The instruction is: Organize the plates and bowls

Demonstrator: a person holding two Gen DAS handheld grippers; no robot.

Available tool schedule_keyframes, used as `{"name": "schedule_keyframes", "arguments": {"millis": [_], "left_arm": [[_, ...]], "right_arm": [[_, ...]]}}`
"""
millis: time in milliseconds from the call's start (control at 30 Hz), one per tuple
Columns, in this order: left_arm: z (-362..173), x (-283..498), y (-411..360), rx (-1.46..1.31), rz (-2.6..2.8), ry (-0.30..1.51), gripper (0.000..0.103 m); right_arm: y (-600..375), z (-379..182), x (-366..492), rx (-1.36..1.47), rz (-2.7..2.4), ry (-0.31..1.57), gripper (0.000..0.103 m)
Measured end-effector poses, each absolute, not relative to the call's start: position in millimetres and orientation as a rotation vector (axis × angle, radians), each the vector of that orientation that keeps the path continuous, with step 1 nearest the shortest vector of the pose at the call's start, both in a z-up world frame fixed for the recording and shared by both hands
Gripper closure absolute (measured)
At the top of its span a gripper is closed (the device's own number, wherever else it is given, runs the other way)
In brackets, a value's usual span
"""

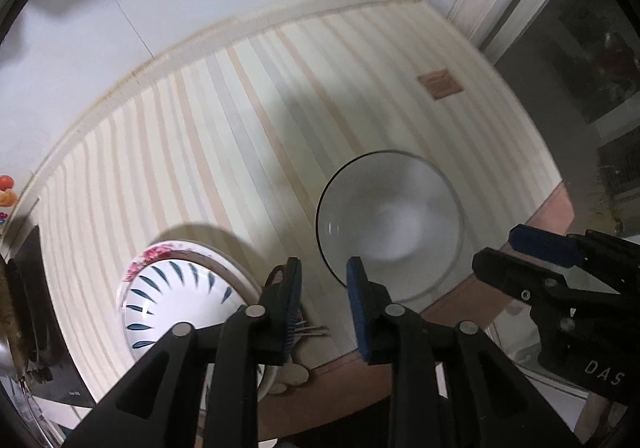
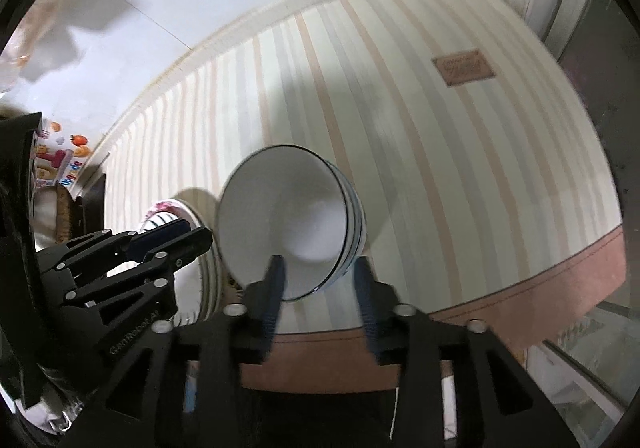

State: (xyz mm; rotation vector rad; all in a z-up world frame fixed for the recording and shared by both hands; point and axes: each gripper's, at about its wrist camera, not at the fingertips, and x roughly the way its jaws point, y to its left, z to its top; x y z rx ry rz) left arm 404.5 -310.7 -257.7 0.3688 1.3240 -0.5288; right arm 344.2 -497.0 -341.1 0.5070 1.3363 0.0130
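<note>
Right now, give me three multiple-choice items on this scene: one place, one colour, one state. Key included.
1. In the left wrist view, where does the patterned bowl lie from the white bowl?
A) left
B) right
C) inside it

2. What colour is the white bowl's rim?
A) red
B) dark
C) gold

3. The left claw is:
A) open, empty
B) shut on the white bowl
C) shut on a spoon

Key:
1 A, it sits toward the left edge.
2 B, a thin dark line rings it.
3 A, the fingers stand apart and grip nothing.
</note>
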Motion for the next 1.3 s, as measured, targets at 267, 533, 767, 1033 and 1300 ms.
{"name": "schedule_keyframes", "arguments": {"millis": [267,533,767,1033,1300], "left_arm": [[-206,379,-289,0.323,-0.561,1.225,0.024],[-176,363,-271,0.259,-0.574,1.171,0.01],[-143,345,-255,0.213,-0.602,1.119,0.006],[-119,330,-247,0.182,-0.623,1.085,0.005],[-117,325,-252,0.176,-0.648,1.091,0.005]], "right_arm": [[-485,-276,301,0.407,-0.048,1.216,0.021],[-477,-230,263,0.344,-0.101,1.141,0.009],[-474,-198,235,0.356,-0.131,1.057,0.006],[-467,-166,210,0.344,-0.155,1.003,0.004],[-464,-147,201,0.342,-0.162,0.955,0.004]]}}
